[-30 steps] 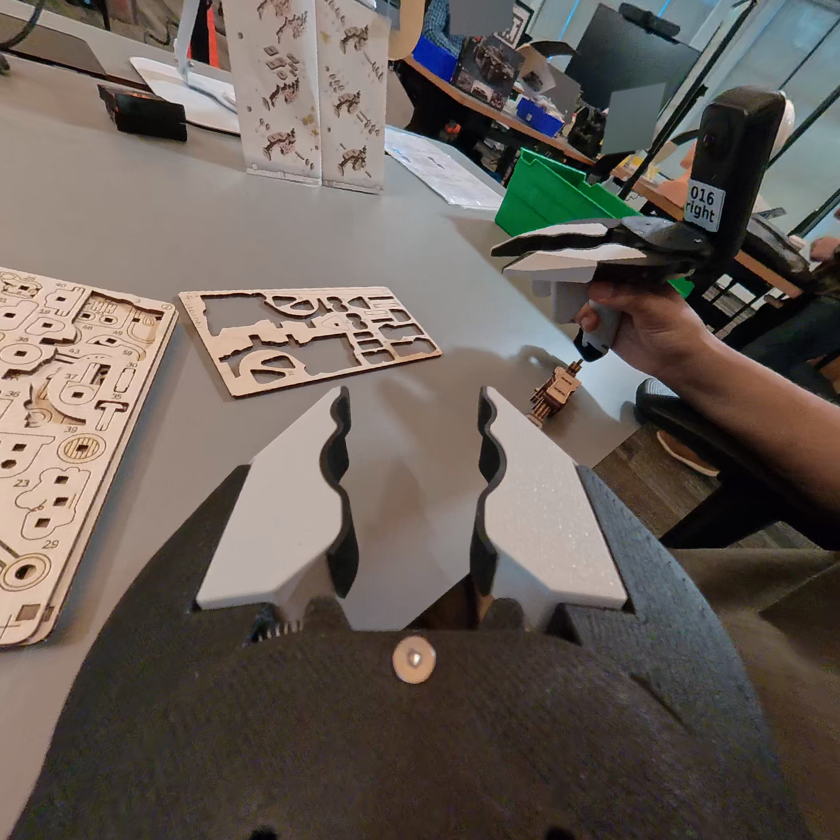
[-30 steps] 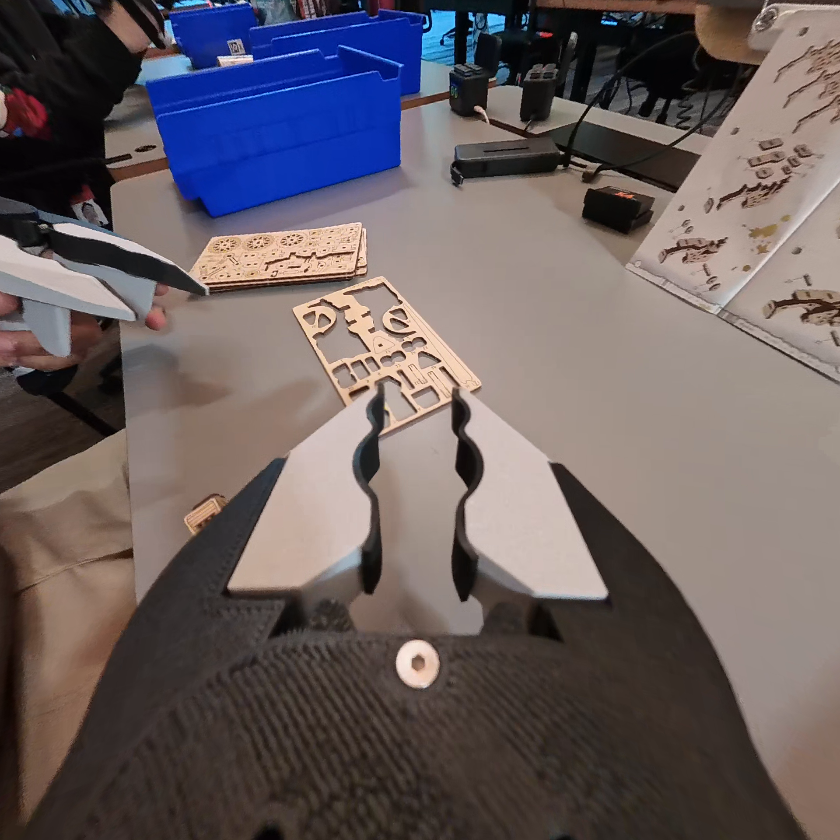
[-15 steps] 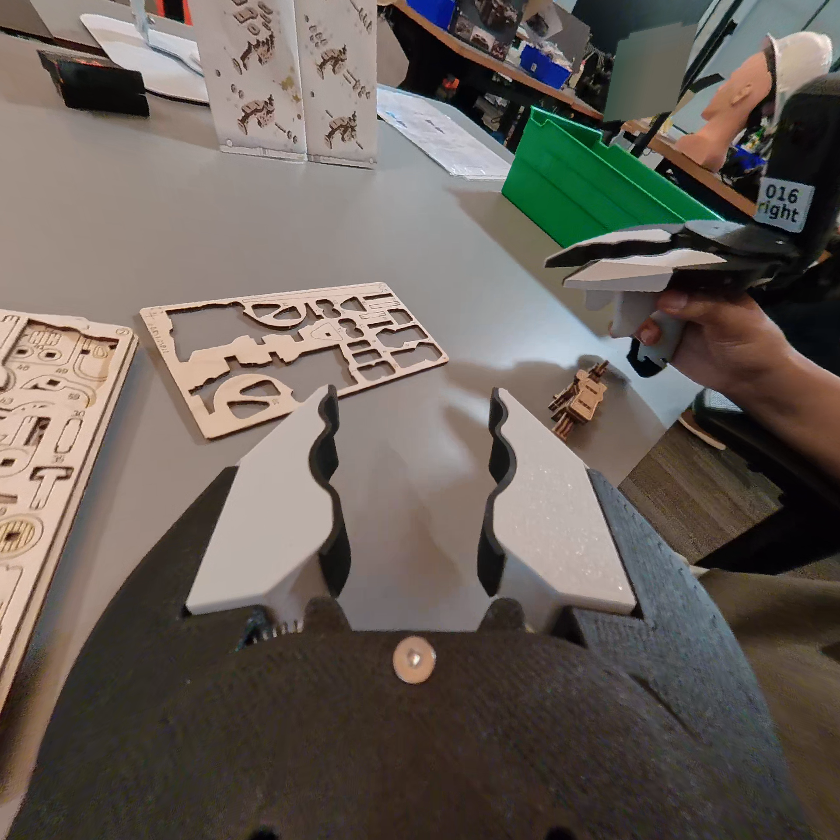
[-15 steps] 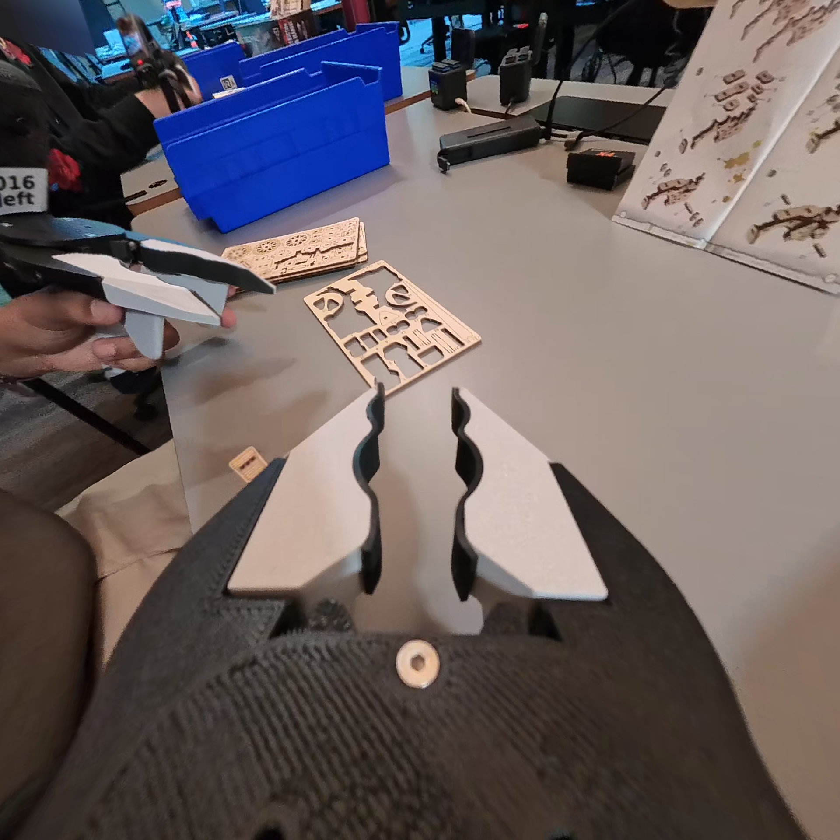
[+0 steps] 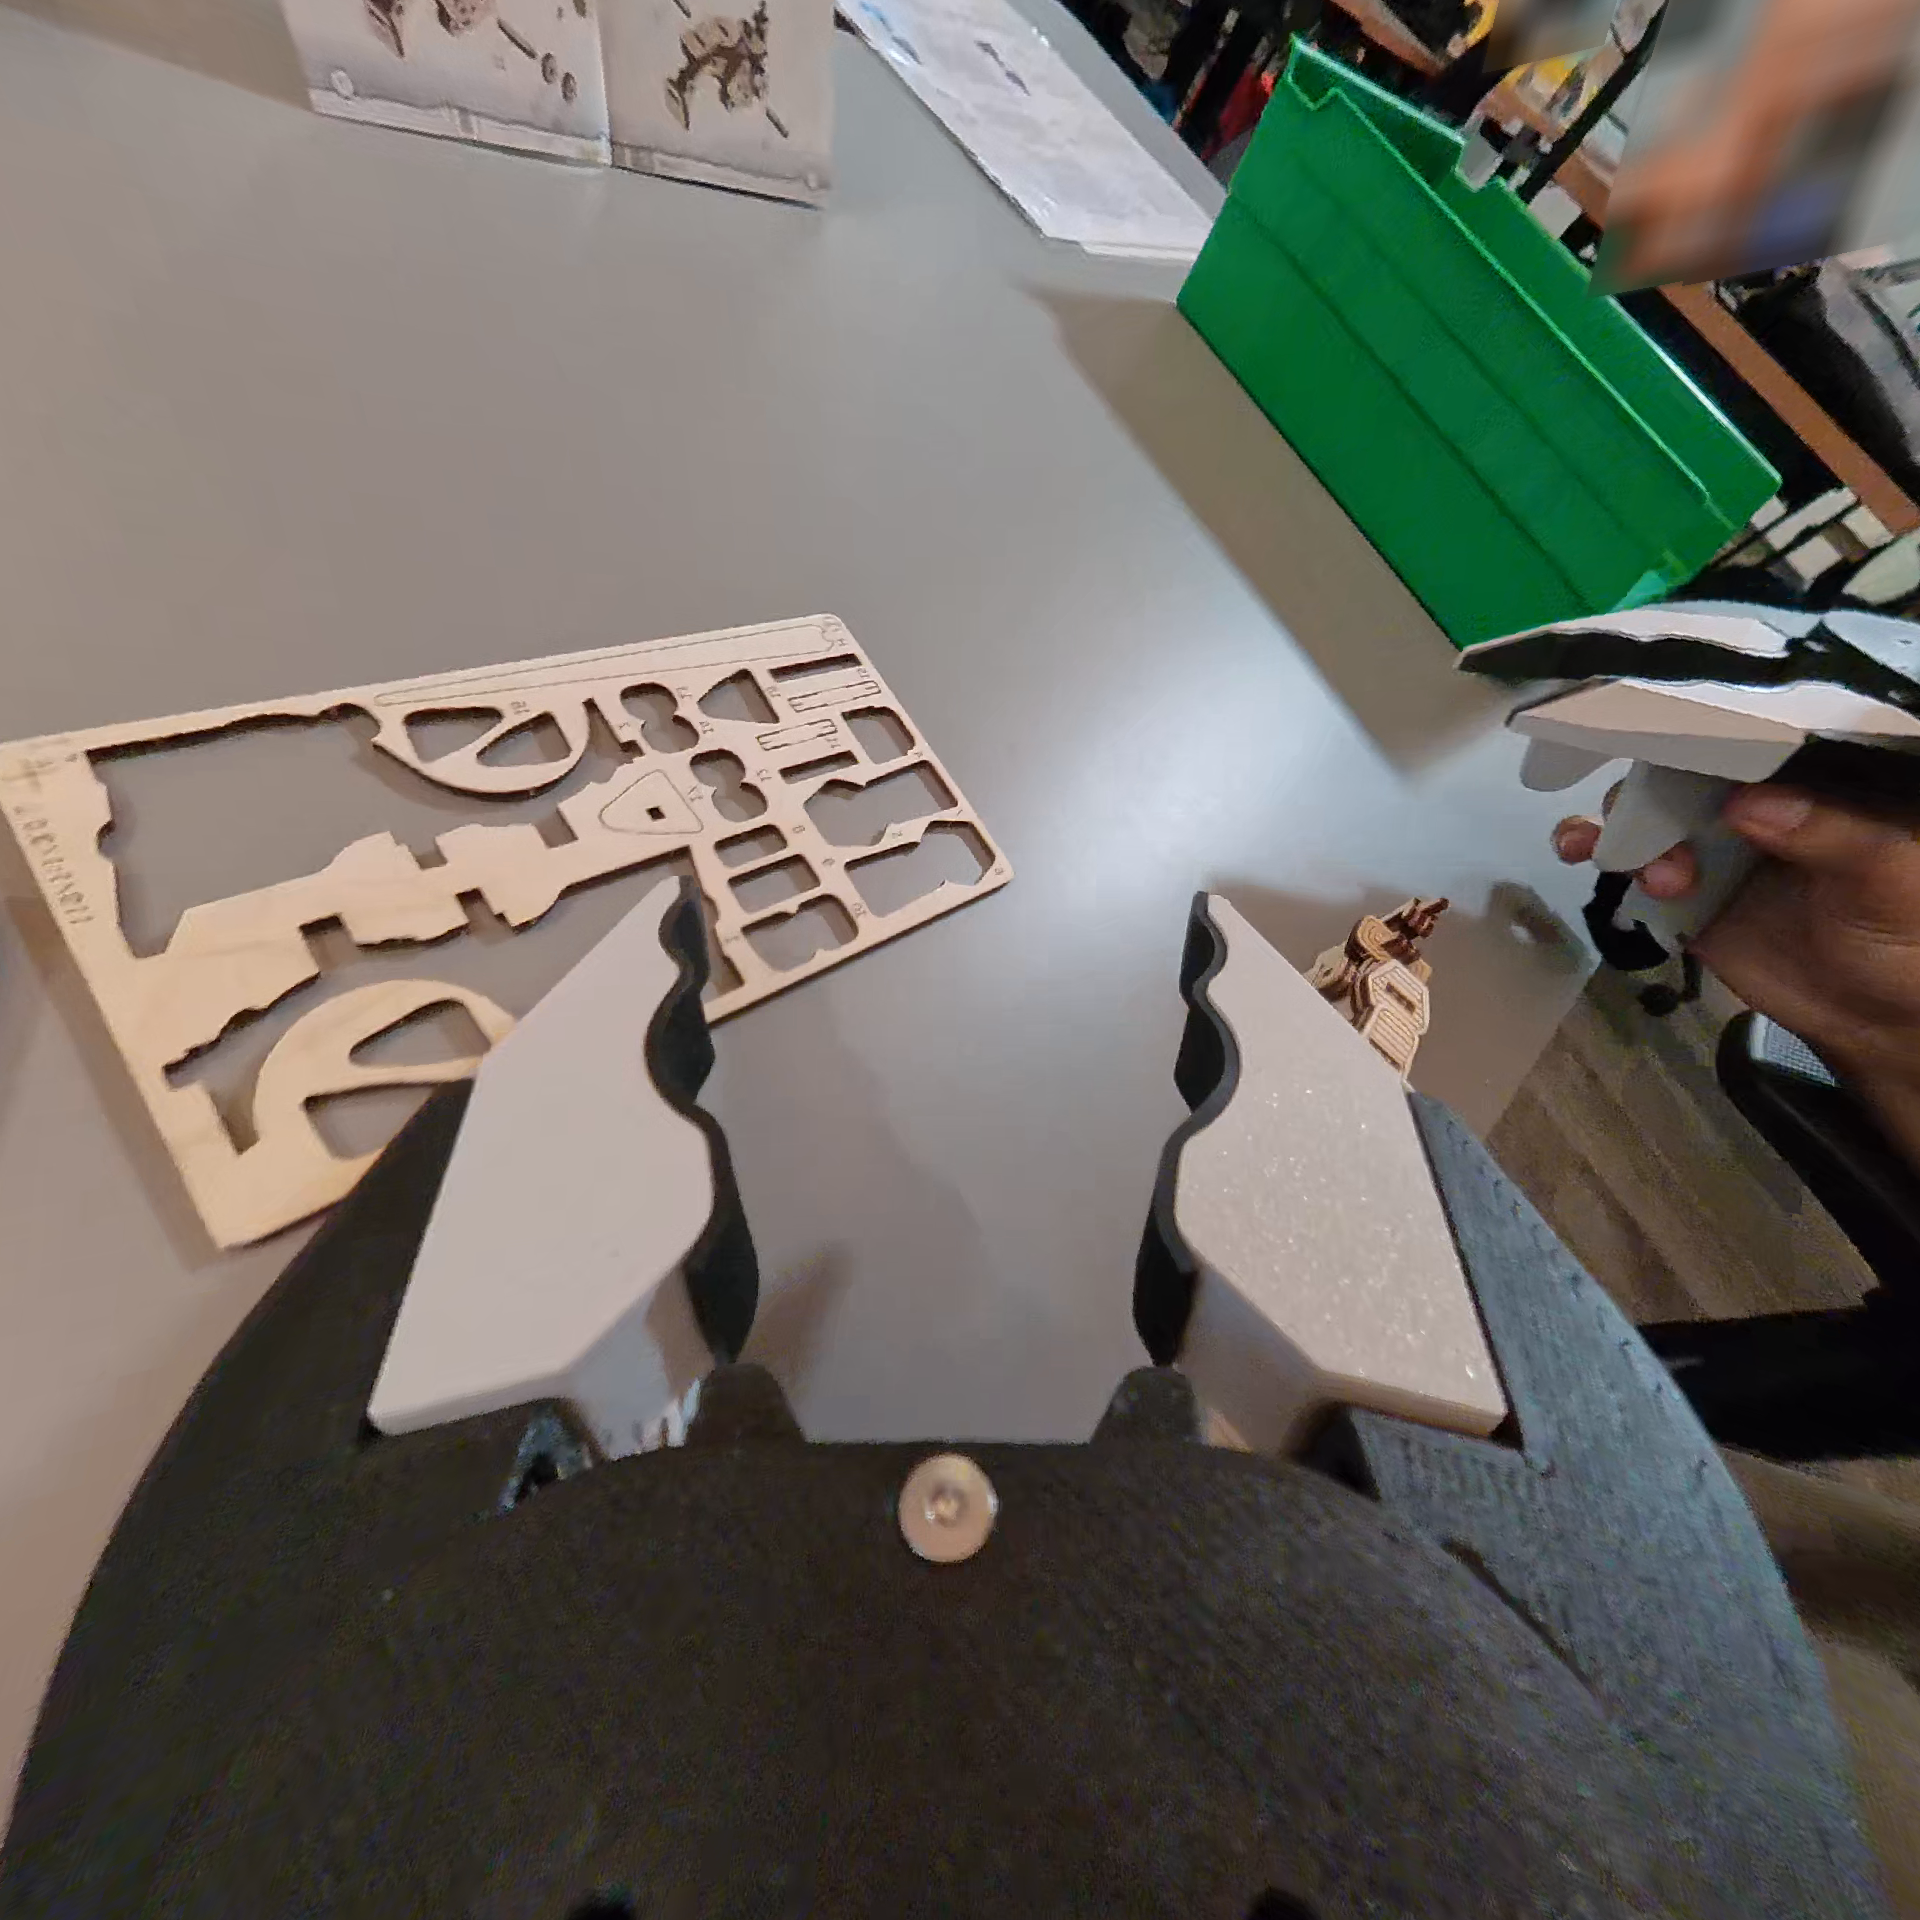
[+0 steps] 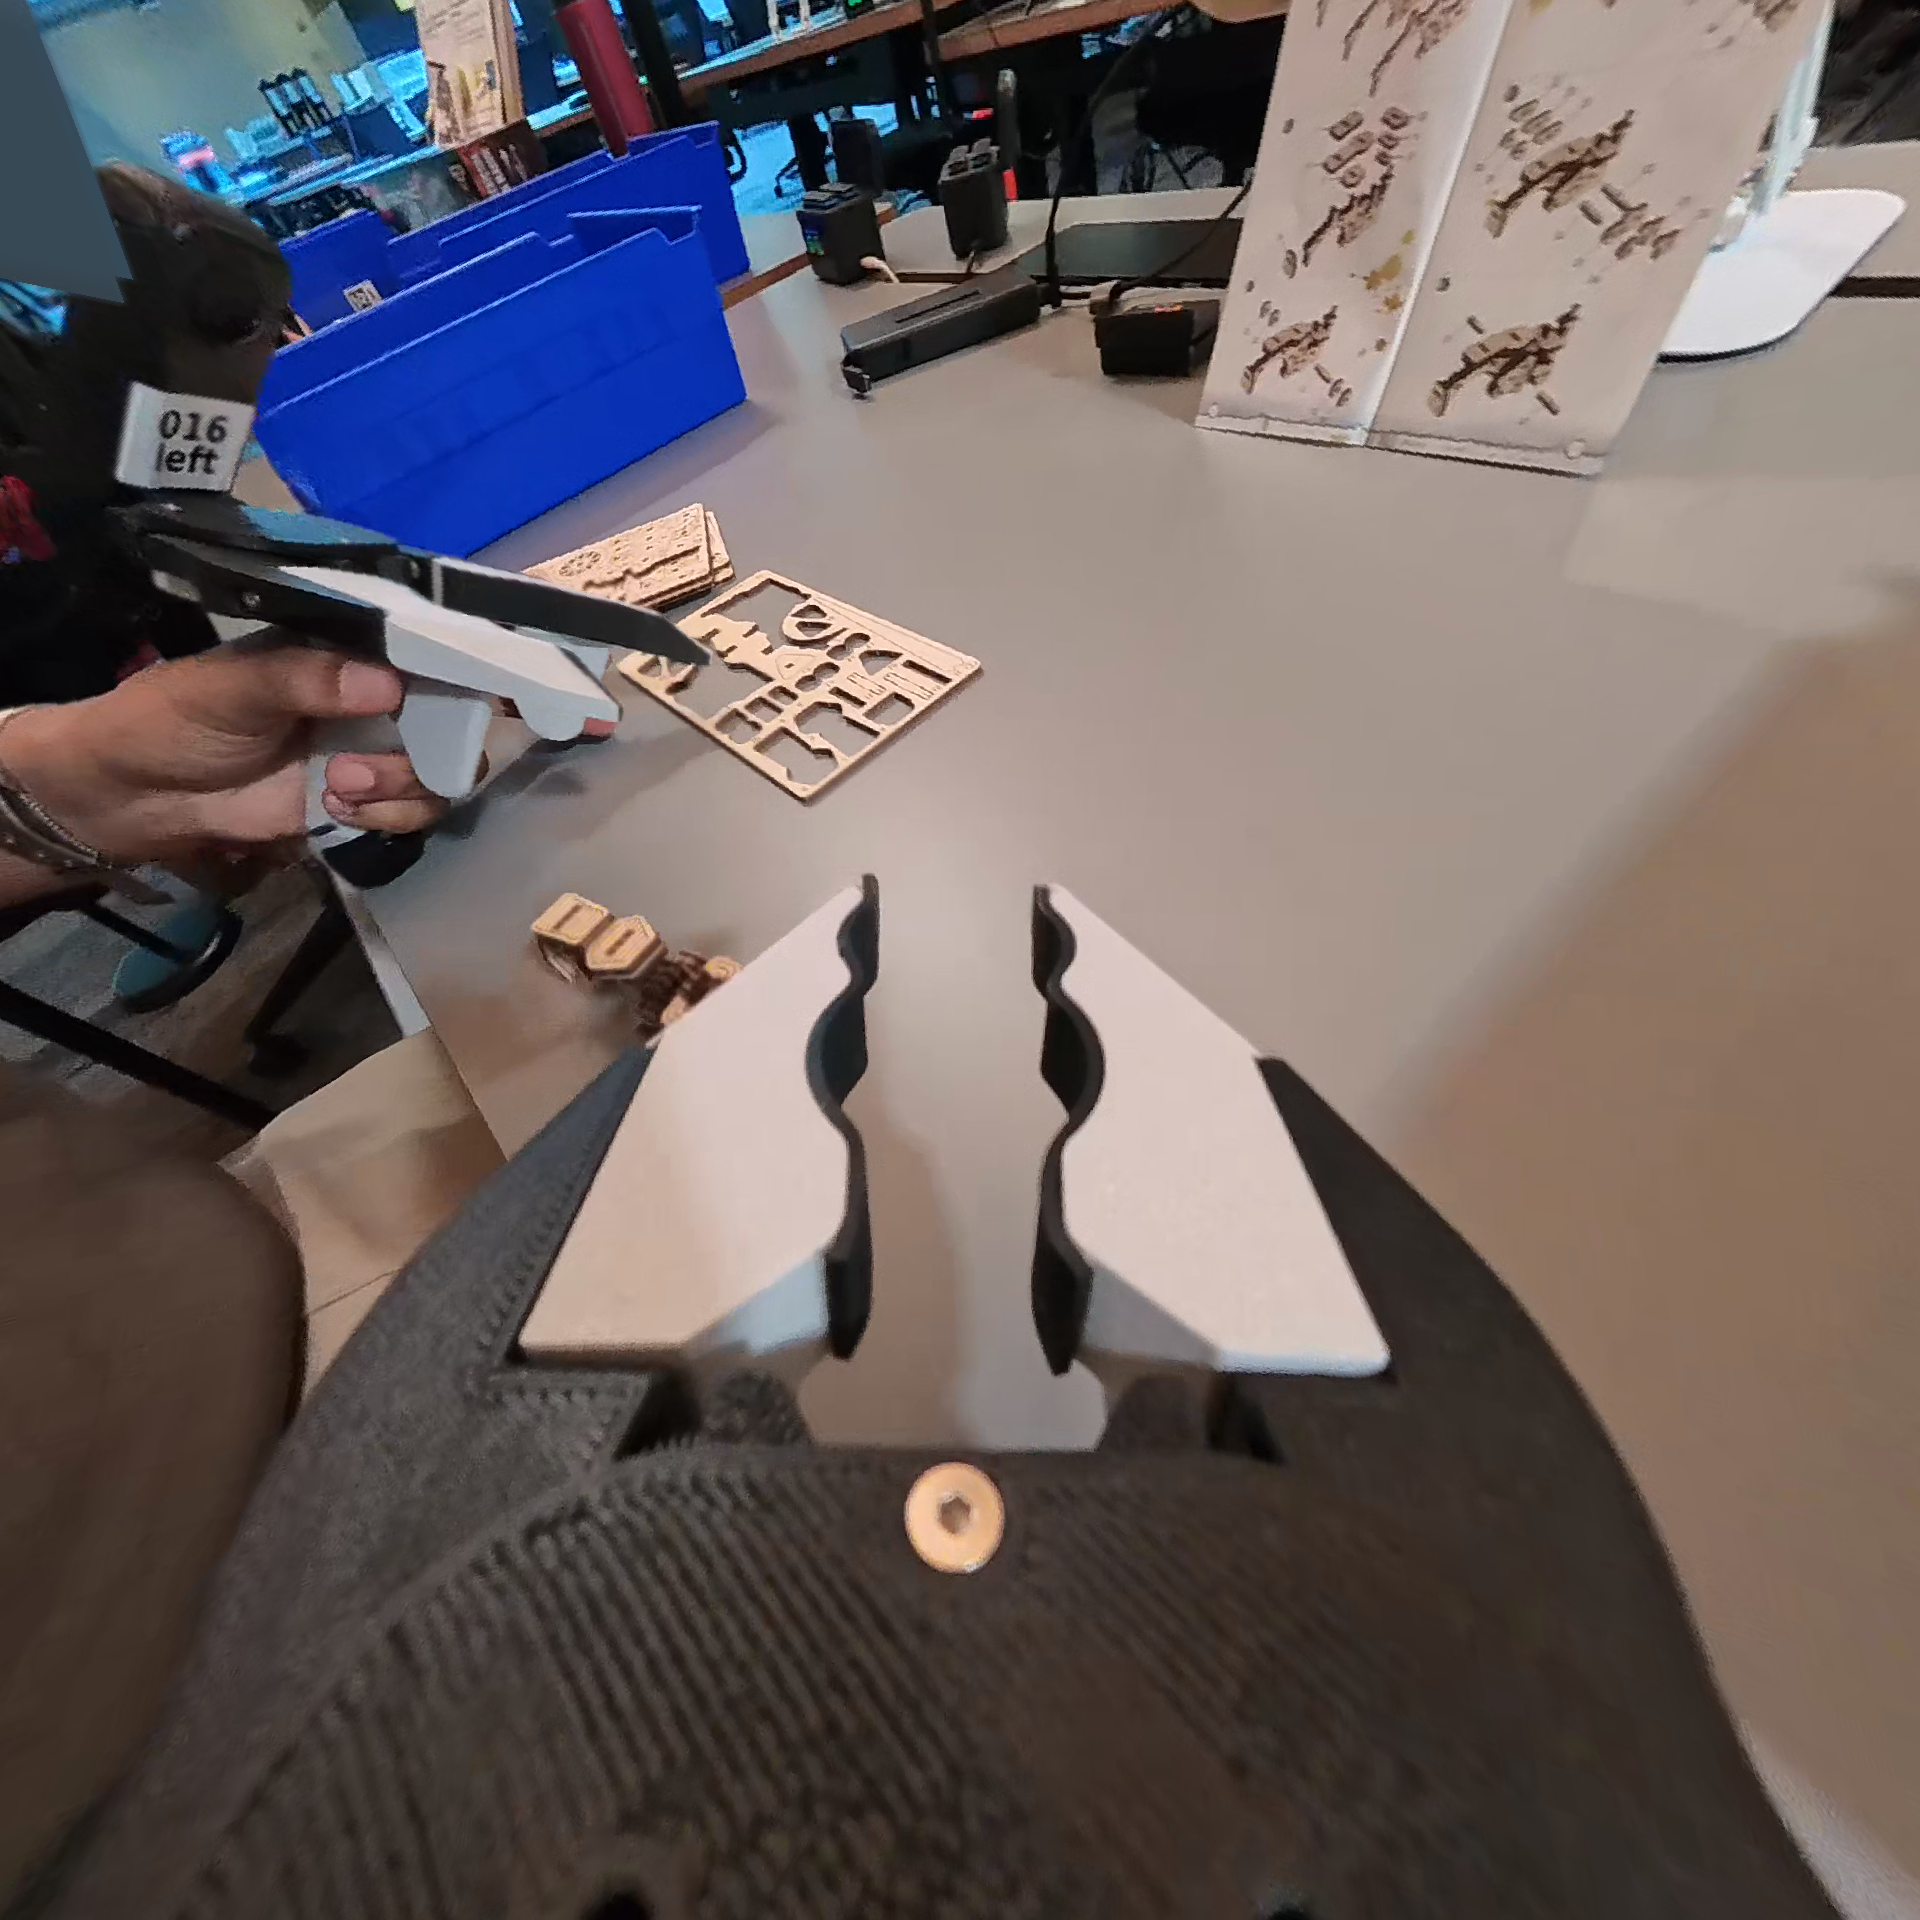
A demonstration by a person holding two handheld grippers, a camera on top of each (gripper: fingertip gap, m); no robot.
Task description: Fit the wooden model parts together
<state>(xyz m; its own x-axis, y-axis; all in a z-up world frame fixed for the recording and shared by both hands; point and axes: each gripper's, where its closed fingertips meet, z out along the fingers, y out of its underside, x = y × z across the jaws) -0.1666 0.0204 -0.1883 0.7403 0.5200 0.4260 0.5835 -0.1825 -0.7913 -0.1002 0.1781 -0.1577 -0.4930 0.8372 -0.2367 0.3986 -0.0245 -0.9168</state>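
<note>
left wrist view: left tongs [image 5: 940, 925] wide and empty over the desk [image 5: 520, 416], small wooden model [image 5: 1382, 977] just right of the right finger (long axis pointing away).

right wrist view: right tongs [image 6: 951, 899] narrower, empty, model [image 6: 623, 956] just off their left side, roughly crosswise to them. left tongs look nearer.
</note>
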